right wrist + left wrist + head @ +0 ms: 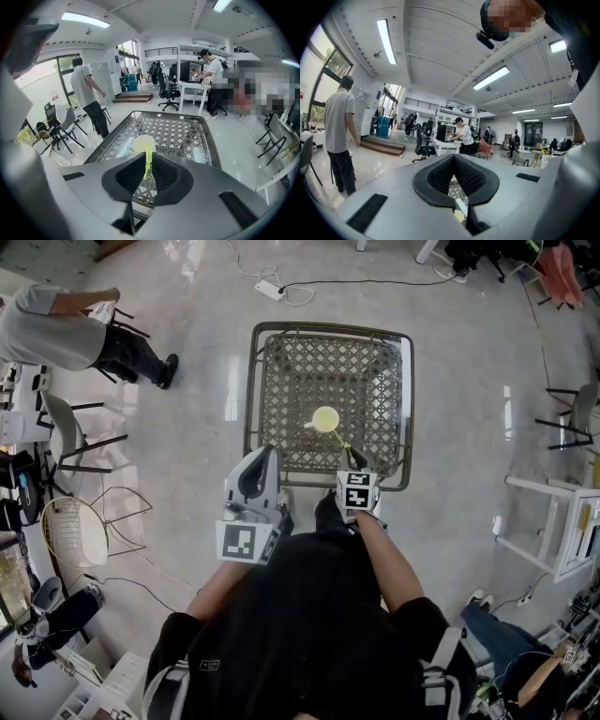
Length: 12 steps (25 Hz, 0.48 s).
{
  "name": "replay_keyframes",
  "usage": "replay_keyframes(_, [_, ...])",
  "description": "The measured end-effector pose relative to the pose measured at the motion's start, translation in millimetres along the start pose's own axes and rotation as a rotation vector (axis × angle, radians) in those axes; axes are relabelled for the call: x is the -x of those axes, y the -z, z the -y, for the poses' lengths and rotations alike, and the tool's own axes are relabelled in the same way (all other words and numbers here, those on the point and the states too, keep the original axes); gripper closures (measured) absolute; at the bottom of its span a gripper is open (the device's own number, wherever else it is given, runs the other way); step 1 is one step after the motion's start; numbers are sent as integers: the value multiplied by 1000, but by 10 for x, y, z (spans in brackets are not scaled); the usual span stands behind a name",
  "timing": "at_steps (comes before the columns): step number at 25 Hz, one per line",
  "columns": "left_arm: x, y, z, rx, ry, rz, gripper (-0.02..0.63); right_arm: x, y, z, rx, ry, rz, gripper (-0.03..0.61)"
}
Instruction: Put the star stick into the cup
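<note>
Star stick [147,160], a thin yellow-green rod, is pinched between the right gripper's [354,463] jaws. It slants out over the lattice worktop [281,362], its far end close by the pale yellow cup [325,418] standing near the worktop's middle. The left gripper [269,454] hovers by the worktop's near edge, its jaws pressed together on nothing.

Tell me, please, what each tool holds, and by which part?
The right tool pinches the yellow-green star stick by one end; the left tool is shut on nothing.
</note>
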State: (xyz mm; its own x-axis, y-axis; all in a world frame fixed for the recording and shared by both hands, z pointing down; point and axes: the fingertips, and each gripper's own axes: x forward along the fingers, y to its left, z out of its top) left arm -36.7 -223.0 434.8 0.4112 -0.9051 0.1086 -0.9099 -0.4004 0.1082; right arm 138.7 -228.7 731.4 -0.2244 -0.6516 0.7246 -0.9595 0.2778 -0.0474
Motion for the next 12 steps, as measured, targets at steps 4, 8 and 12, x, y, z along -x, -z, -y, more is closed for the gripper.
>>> replay_keyframes(4, [34, -8, 22, 1, 9, 6, 598, 99, -50, 30, -10, 8, 30, 551])
replay_keyframes(8, [55, -31, 33, 6, 22, 13, 598, 222, -125, 17, -29, 14, 55, 548])
replay_keyframes(12, [91, -49, 75, 5, 37, 24, 598, 354, -199, 3, -41, 16, 94, 545])
